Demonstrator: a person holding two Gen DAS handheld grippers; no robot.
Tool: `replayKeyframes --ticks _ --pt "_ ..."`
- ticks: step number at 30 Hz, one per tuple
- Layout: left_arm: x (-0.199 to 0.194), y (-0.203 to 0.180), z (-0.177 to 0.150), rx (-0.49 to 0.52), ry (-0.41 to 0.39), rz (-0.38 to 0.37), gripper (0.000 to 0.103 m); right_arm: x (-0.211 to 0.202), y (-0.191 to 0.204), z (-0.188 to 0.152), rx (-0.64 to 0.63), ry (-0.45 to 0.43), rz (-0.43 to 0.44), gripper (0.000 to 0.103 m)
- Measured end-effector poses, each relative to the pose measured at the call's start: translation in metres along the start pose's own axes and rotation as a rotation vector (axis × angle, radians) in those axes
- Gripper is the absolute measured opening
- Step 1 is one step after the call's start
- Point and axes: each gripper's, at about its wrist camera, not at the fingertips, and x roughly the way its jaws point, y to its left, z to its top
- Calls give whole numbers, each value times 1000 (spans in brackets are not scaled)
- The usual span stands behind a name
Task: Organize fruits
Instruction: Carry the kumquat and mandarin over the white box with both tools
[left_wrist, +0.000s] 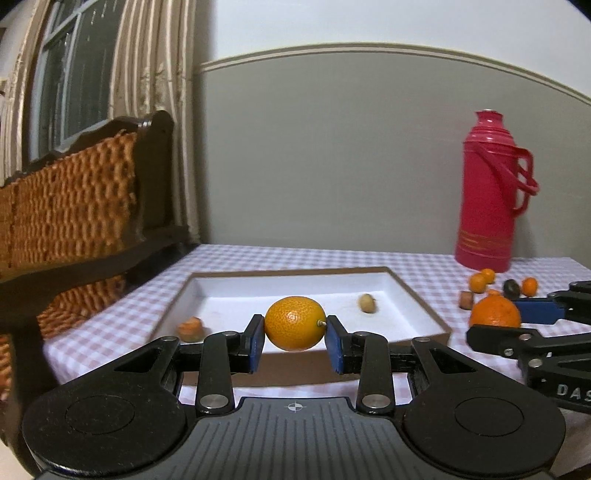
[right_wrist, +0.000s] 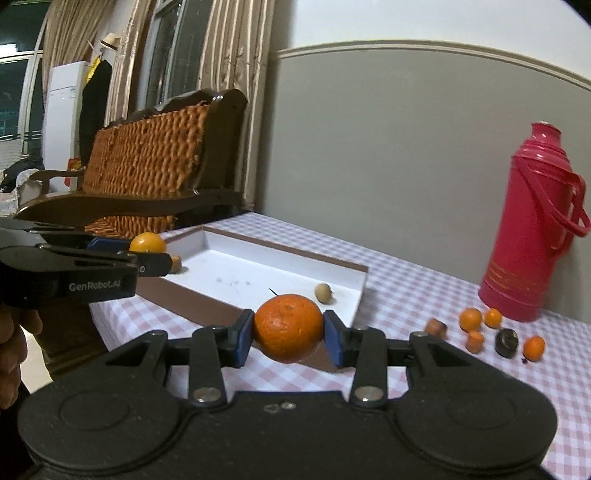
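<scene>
My left gripper is shut on a yellow-orange kumquat and holds it above the near edge of the white tray. My right gripper is shut on a mandarin, held above the tray's near right corner. The tray holds a small tan fruit and an orange piece at its left. The right gripper and mandarin show at the right of the left wrist view. The left gripper with its kumquat shows at the left of the right wrist view.
A red thermos stands at the back right of the checkered tablecloth. Several small orange fruits, carrot-like pieces and a dark fruit lie near it. A wicker chair stands left of the table.
</scene>
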Motion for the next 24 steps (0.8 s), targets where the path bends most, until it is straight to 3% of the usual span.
replayKeyframes --ticks 11,24 --pt "33 31 16 -31 -14 79 36 24 3 25 -7 -51 -16 32" --pt "62 45 20 -73 -5 100 36 64 -9 40 14 -71 -40 32"
